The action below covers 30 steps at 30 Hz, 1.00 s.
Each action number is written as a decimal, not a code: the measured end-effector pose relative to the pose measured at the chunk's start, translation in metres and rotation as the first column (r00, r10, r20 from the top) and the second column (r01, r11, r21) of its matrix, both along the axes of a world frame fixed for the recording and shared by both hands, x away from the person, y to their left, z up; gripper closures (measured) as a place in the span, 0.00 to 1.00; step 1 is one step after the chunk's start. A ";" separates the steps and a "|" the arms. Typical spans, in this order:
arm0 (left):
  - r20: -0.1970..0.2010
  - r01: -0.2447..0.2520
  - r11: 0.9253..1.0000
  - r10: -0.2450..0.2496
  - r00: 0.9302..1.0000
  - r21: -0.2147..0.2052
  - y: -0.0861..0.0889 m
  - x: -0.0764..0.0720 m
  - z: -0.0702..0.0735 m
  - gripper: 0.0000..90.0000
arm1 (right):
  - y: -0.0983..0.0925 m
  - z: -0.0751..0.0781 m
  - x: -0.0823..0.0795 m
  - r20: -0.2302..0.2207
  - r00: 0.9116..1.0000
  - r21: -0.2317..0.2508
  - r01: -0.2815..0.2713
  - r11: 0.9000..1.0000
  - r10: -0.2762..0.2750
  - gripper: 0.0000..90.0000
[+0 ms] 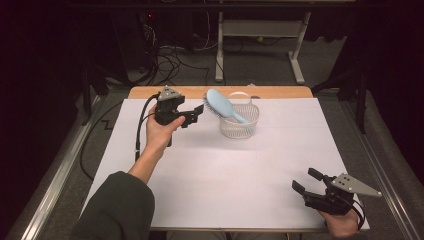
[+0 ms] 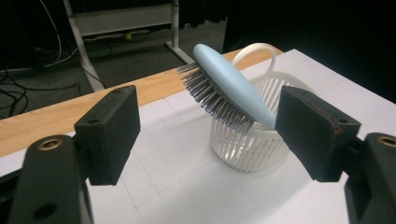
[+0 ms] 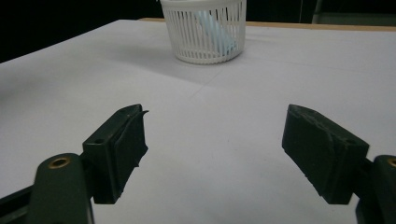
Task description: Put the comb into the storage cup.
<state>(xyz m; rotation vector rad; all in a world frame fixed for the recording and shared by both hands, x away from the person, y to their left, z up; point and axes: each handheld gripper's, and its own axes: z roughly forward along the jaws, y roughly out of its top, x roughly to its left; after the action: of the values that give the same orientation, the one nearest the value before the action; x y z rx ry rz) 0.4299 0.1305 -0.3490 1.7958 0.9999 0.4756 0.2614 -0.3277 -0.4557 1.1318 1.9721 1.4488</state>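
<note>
A light blue hairbrush [image 1: 220,104] leans in a small white slatted basket [image 1: 240,127] at the far middle of the table. Its handle is down inside and its bristled head sticks out to the upper left. My left gripper [image 1: 197,112] is held level just left of the brush head, open. In the left gripper view the brush [image 2: 229,84] and basket [image 2: 252,149] lie just beyond the left gripper [image 2: 210,135], with nothing between the pads. My right gripper [image 1: 306,180] rests open near the front right corner. In the right gripper view the right gripper [image 3: 219,149] faces the distant basket [image 3: 205,42].
A white sheet [image 1: 225,170] covers the table, with a strip of bare wood [image 1: 150,93] at the far edge. The left gripper's black cable [image 1: 140,130] hangs beside the forearm. Desk legs [image 1: 297,60] and loose cables [image 1: 170,60] are on the floor behind.
</note>
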 end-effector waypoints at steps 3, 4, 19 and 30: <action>-0.001 0.003 1.000 -0.003 1.000 0.011 0.002 -0.002 -0.001 0.26 | 0.000 0.000 0.000 0.000 1.000 0.001 0.001 1.000 -0.001 0.25; -0.001 0.004 1.000 -0.004 1.000 0.013 0.003 -0.002 -0.001 0.26 | 0.000 0.000 0.000 0.000 1.000 0.001 0.001 1.000 -0.001 0.25; 0.032 0.011 1.000 -0.012 0.999 0.019 0.011 -0.015 0.005 0.26 | -0.002 0.000 0.000 0.001 1.000 0.003 0.001 1.000 -0.001 0.25; 0.034 0.011 1.000 -0.012 0.999 0.029 0.020 -0.023 0.002 0.26 | -0.002 0.000 0.000 0.000 1.000 0.012 0.008 1.000 -0.008 0.25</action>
<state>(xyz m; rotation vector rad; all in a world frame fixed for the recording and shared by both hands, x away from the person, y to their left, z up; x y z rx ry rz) 0.4068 0.1502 -0.3474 1.8126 0.9631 0.5142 0.2616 -0.3300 -0.4558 1.1441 1.9593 1.4583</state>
